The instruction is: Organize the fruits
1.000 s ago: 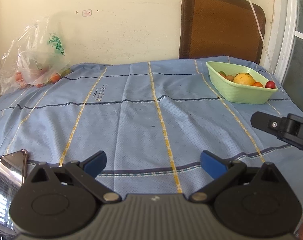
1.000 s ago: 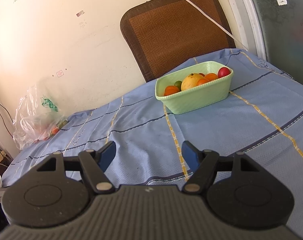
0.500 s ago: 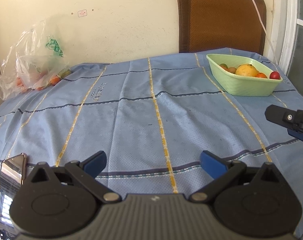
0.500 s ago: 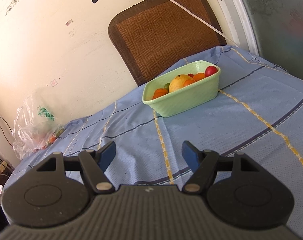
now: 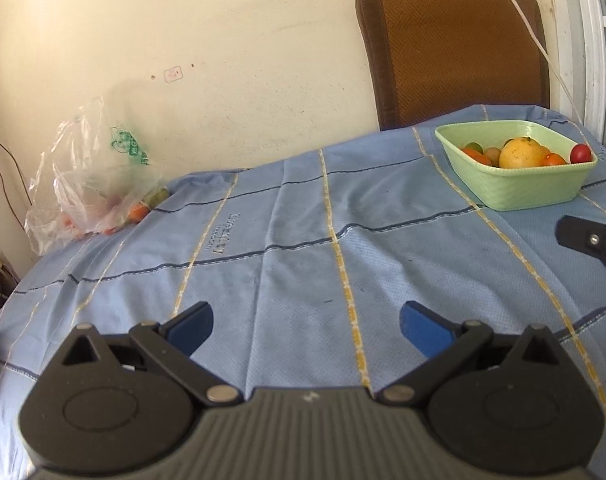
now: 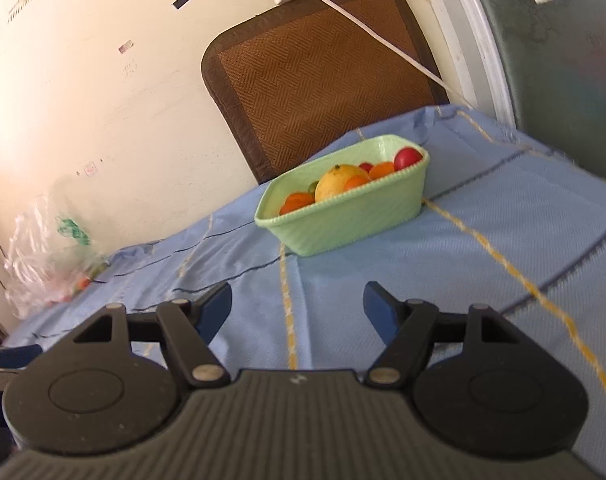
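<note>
Nearest in each wrist view, the left tool [image 5: 306, 328] and right tool [image 6: 297, 307] are both released, blue pads spread wide with only blue tablecloth [image 5: 287, 264] between them, probably readied to take fruit. Beyond the right tool, toward the table's far edge, stands the green basket [image 6: 343, 224], already holding a large yellow fruit [image 6: 341, 182], oranges and a red one. Well to the basket's left, against the wall, a plastic bag [image 5: 91, 184] slumps with more fruit, seemingly still unsorted.
</note>
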`<action>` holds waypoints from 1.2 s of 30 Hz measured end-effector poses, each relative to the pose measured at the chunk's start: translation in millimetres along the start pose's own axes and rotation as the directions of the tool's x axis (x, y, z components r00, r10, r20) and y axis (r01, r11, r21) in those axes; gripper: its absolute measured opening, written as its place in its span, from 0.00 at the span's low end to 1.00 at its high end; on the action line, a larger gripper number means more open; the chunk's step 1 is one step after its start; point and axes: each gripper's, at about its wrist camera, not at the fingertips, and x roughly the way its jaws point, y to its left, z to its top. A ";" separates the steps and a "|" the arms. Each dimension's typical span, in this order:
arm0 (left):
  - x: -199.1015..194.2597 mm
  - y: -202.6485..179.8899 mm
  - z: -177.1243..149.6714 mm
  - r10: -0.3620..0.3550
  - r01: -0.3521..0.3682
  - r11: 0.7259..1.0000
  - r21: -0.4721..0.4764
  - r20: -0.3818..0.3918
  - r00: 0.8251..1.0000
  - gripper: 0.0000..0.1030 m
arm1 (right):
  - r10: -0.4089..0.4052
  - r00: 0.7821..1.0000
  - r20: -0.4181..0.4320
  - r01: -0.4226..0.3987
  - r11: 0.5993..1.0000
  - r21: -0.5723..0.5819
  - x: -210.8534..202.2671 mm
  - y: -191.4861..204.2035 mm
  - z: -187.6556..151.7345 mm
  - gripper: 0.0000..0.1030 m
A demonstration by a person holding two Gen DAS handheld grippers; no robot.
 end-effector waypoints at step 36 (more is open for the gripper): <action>21.7 5.1 -2.3 -0.021 0.015 0.997 -0.070 -0.082 0.996 1.00 | 0.130 0.991 0.004 -0.130 0.991 0.037 5.0 -10.0 -4.7 0.72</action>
